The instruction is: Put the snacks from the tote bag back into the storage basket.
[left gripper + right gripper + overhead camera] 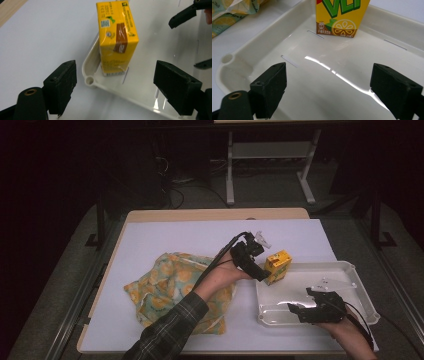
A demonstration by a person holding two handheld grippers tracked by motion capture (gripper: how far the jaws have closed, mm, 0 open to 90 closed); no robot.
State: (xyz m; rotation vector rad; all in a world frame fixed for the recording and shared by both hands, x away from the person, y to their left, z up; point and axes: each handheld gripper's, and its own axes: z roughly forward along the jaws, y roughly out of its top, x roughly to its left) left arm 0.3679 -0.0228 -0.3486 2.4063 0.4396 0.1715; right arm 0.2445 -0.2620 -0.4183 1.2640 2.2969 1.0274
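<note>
1. High view: the left gripper [262, 275] hangs with jaws spread, gripping nothing, just beside the yellow juice carton [277, 266]
2. The carton stands upright in the white tray [350, 268]'s corner
3. The right gripper [296, 311] hovers spread over the tray; best to back off straight, without nudging the carton

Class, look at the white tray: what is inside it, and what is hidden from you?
Inside the white tray stands one yellow drink carton, upright in a corner. The rest of the floor looks bare and glossy. The floor patch under the right gripper is covered in the high view.
</note>
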